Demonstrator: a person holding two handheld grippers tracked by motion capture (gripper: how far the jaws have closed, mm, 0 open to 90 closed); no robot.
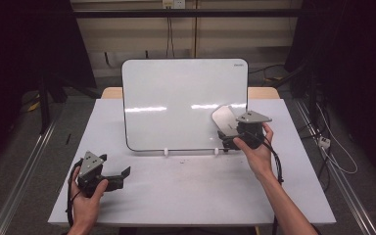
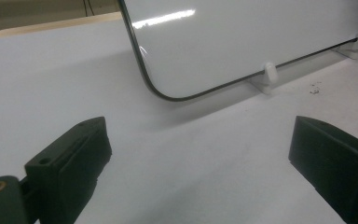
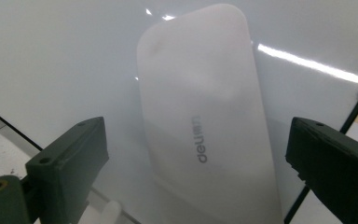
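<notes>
Smooth rounded white eraser (image 3: 205, 116) on glossy whiteboard (image 1: 176, 98).

White eraser (image 3: 205, 121) lying flat against upright whiteboard (image 1: 176, 98), near its lower right corner

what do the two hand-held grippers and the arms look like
Left hand-held gripper and right hand-held gripper are black, blocky bodies with two black jaws. Each carries a grey three-cornered plate on top and trails a black cable. The forearms are bare, no sleeves visible.

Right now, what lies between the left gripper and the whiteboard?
Only bare table top lies between the left gripper and the whiteboard, as the left gripper view shows; its fingers stand open and hold nothing.
</notes>
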